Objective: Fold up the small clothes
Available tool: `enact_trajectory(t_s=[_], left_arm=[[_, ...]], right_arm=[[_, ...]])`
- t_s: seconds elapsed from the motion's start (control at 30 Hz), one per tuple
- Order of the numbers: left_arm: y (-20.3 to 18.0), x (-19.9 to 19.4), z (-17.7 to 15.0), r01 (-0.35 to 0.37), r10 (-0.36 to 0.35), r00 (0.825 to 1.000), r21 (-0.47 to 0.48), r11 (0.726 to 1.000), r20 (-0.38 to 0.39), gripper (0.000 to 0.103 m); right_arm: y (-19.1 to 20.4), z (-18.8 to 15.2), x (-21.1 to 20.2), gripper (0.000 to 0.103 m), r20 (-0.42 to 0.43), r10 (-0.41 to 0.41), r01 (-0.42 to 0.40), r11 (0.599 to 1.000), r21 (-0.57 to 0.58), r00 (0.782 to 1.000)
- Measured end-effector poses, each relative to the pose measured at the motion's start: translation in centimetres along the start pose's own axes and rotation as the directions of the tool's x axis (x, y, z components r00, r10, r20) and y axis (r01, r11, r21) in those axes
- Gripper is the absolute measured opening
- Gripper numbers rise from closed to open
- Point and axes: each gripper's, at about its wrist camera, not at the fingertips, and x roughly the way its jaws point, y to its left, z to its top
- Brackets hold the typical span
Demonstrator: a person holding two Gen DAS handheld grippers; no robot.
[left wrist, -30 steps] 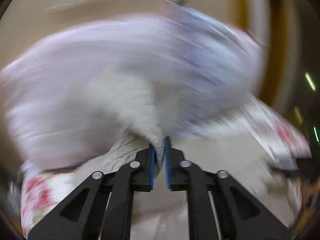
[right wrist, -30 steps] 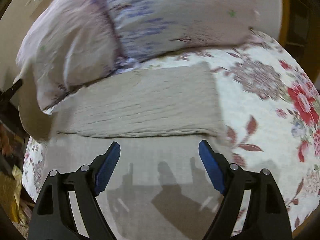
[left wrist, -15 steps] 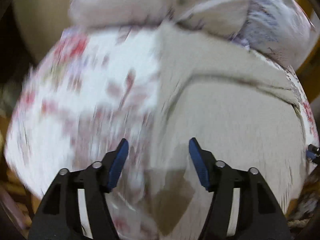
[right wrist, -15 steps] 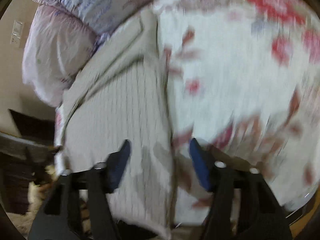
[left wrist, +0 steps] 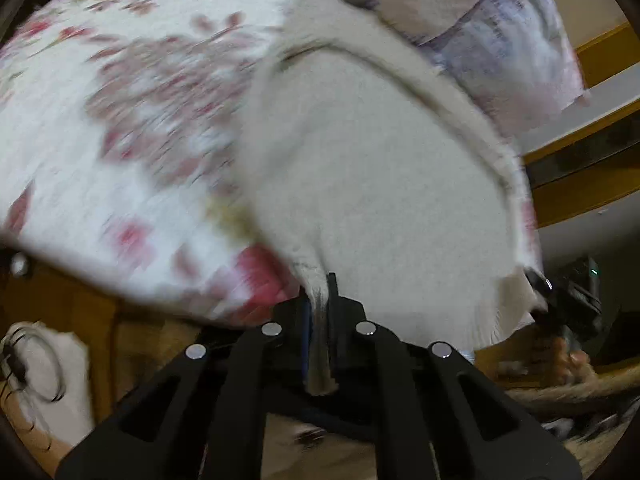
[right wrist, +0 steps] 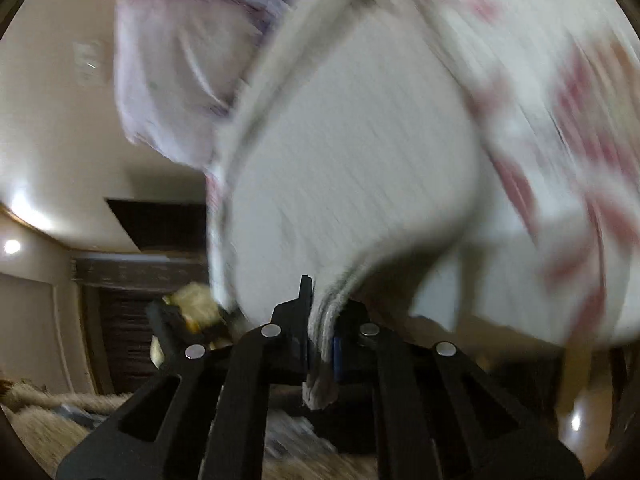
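Half a second ago both my grippers hung open over the bed; now each is clamped on a near corner of the beige cloth (left wrist: 372, 184). It is soft, finely ribbed knit, partly folded, lying on the floral bedsheet (left wrist: 120, 128) below a pale pillow (left wrist: 500, 40). Motion blur smears the weave and print. My left gripper (left wrist: 318, 308) pinches one gathered corner, my right gripper (right wrist: 322, 332) a thicker layered one.

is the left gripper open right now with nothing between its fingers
No, the left gripper is shut on a corner of the beige cloth, which bunches between its fingers.
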Motion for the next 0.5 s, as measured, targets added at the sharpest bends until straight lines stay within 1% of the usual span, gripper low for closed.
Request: enact_trajectory(t_s=[0.03, 0.07, 0.1, 0.13, 0.17, 0.2, 0.23, 0.27, 0.3, 0.33, 0.37, 0.4, 0.43, 0.5], left_arm=[[-0.4, -0.1, 1.4, 0.025, -0.025, 0.999, 0.015, 1.000, 0.023, 0.006], [-1.2, -0.6, 4.0, 0.053, -0.056, 0.996, 0.045, 0.998, 0.071, 0.006], [-1.6, -1.0, 6.4, 0.067, -0.074, 0.990, 0.060, 0.996, 0.117, 0.006], [-2.0, -1.4, 8.9, 0.083, -0.094, 0.982, 0.069, 0.994, 0.161, 0.006], [-2.5, -1.8, 12.5, 0.094, -0.111, 0.966, 0.083, 0.992, 0.234, 0.006], [-3.1, -1.8, 15.1, 0.078, -0.103, 0.953, 0.098, 0.992, 0.283, 0.006], [-3.4, -1.7, 17.5, 0.053, -0.085, 0.942, 0.107, 0.993, 0.323, 0.011], [-3.5, -1.2, 20.4, 0.024, -0.060, 0.936, 0.107, 0.994, 0.347, 0.020], [-3.5, -0.4, 22.3, -0.003, -0.031, 0.938, 0.097, 0.995, 0.346, 0.026], [-3.2, 0.3, 23.8, -0.036, 0.007, 0.942, 0.079, 0.996, 0.335, 0.045], [-2.3, 0.9, 24.8, -0.084, 0.064, 0.946, 0.049, 0.995, 0.317, 0.057], [-1.4, 1.2, 25.1, -0.096, 0.082, 0.951, 0.034, 0.995, 0.297, 0.058], [-0.6, 1.5, 25.1, -0.078, 0.068, 0.957, 0.026, 0.997, 0.280, 0.060], [2.0, 2.3, 23.9, -0.045, 0.044, 0.971, -0.001, 0.999, 0.236, 0.061]], right_arm=[[0.8, 1.3, -0.2, 0.008, 0.032, 0.017, -0.016, 1.000, -0.018, 0.999], [2.4, 4.0, -0.3, 0.008, 0.087, 0.036, -0.031, 0.998, -0.055, 0.996], [3.6, 6.3, -0.3, 0.008, 0.137, 0.041, -0.029, 0.996, -0.083, 0.990], [4.9, 8.8, -0.3, 0.008, 0.192, 0.047, -0.027, 0.994, -0.105, 0.980], [5.6, 10.6, -0.1, 0.008, 0.234, 0.040, -0.013, 0.993, -0.116, 0.971], [6.5, 13.1, 0.3, 0.009, 0.291, 0.001, 0.035, 0.992, -0.119, 0.957], [6.6, 14.6, 0.6, 0.012, 0.320, -0.034, 0.073, 0.991, -0.109, 0.947], [6.6, 17.4, 1.8, 0.029, 0.338, -0.094, 0.128, 0.989, -0.078, 0.936], [6.4, 18.2, 2.8, 0.042, 0.341, -0.138, 0.167, 0.984, -0.056, 0.930], [6.0, 19.1, 3.2, 0.063, 0.347, -0.198, 0.218, 0.976, -0.018, 0.917], [5.5, 19.2, 3.4, 0.064, 0.354, -0.221, 0.224, 0.974, 0.033, 0.909], [5.0, 18.9, 3.4, 0.064, 0.354, -0.197, 0.192, 0.980, 0.050, 0.914], [4.6, 18.4, 3.3, 0.068, 0.352, -0.184, 0.175, 0.983, 0.056, 0.918], [3.3, 16.5, 2.8, 0.068, 0.347, -0.255, 0.252, 0.966, 0.055, 0.902]])
